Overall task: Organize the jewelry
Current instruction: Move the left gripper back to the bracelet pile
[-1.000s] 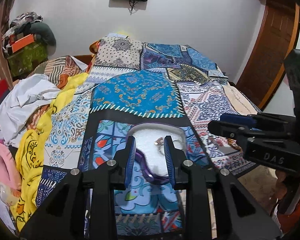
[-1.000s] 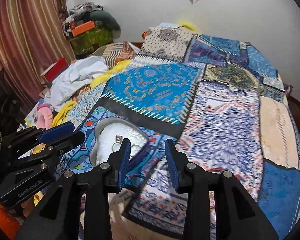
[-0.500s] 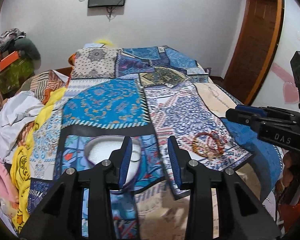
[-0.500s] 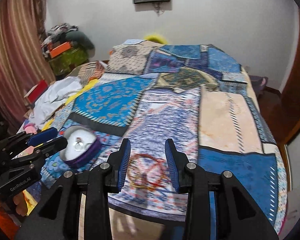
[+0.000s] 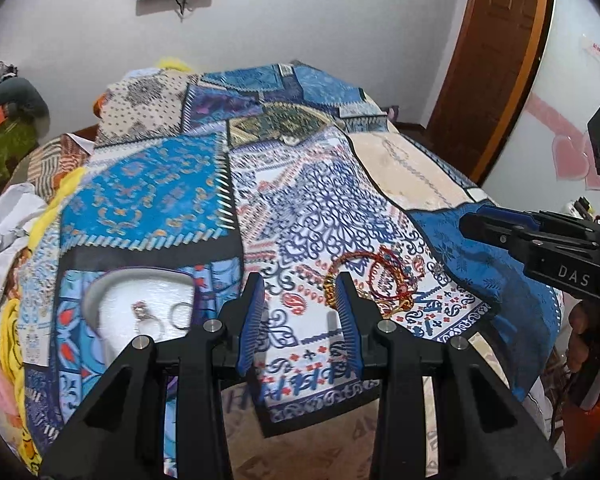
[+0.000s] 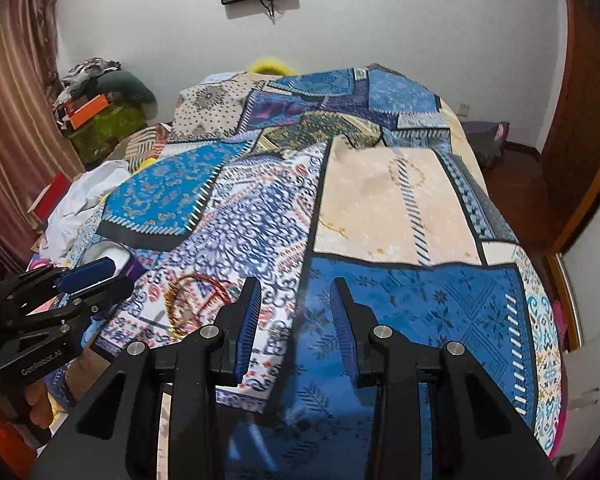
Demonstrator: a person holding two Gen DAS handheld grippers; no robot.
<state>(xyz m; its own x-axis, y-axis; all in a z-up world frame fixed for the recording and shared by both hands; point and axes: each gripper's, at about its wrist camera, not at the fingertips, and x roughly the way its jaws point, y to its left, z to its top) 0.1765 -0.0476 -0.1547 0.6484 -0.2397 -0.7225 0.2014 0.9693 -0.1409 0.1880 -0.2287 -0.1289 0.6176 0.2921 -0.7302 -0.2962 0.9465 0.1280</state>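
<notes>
Bangles [image 5: 374, 286] nr quilt [image 5: 324, 208] edge — grippers apart

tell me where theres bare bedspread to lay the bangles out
Free: the blue patch right of the bangles, the cream panel behind it, and the strip between bangles and ring box. Crowded: the bed's left edge, with piled clothes.
</notes>
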